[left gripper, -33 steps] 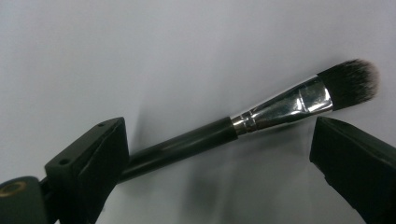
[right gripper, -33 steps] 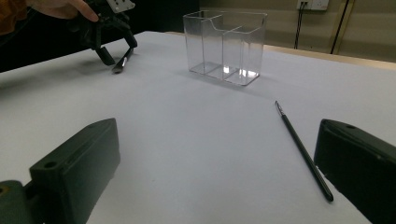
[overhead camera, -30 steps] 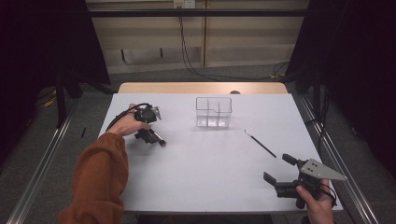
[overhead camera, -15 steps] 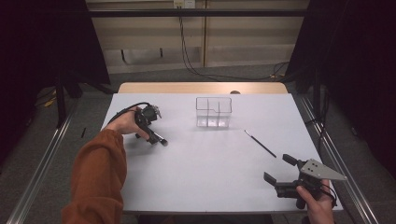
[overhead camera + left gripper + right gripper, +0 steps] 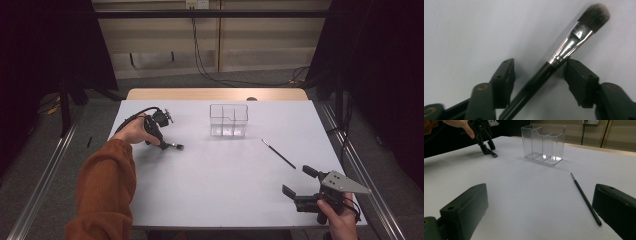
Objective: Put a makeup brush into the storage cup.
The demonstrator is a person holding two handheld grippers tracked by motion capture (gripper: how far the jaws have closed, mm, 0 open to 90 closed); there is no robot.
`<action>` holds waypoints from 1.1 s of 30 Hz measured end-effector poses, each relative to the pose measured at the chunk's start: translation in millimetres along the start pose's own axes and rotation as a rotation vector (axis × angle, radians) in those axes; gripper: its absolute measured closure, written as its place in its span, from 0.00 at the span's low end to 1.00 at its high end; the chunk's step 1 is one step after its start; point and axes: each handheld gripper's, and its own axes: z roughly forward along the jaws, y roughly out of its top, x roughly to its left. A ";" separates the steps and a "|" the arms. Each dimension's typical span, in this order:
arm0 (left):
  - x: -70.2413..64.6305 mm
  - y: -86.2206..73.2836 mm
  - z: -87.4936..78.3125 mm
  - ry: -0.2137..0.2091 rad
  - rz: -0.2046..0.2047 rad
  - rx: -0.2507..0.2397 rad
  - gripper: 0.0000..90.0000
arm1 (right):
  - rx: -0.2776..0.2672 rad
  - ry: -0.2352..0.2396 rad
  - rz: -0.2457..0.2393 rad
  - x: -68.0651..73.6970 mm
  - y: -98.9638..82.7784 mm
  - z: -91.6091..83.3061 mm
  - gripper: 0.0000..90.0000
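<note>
A makeup brush [image 5: 571, 42] with a black handle, silver ferrule and dark bristles lies flat on the white table [image 5: 220, 175]. In the high view its tip [image 5: 177, 147] pokes out beside my left gripper [image 5: 161, 139], which points down at it. My left gripper's [image 5: 539, 63] jaws have just been closing and stand either side of the handle. The right one is close against the ferrule, and a gap remains on the left. My right gripper [image 5: 298, 180] rests open near the front right corner, with nothing between its jaws [image 5: 541, 190].
A clear plastic organiser [image 5: 229, 120] with compartments stands at mid-table towards the back [image 5: 543, 142]. A thin black brush [image 5: 278, 153] lies on the table between it and my right gripper [image 5: 585, 197]. An orange sleeve [image 5: 102, 190] covers the left forearm.
The left gripper's jaws have drawn closer together around the makeup brush. Both hands stay where they were.
</note>
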 end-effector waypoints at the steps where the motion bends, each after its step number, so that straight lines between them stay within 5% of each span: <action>1: 0.2 0.0 -1.0 0.001 -0.001 0.001 0.54 | -0.001 0.000 0.002 0.0 0.0 0.0 0.00; 12: -3.2 7.4 -2.1 -0.018 0.031 0.062 0.85 | 0.004 -0.002 -0.002 -0.5 -0.4 -0.9 0.00; 21: -2.4 6.4 -3.1 -0.020 0.029 0.063 0.88 | 0.005 -0.004 0.000 -0.7 -0.6 -1.1 0.00; 33: -2.7 1.1 -4.8 -0.014 -0.043 0.020 0.89 | 0.005 -0.003 -0.001 -0.4 -0.4 -1.0 0.00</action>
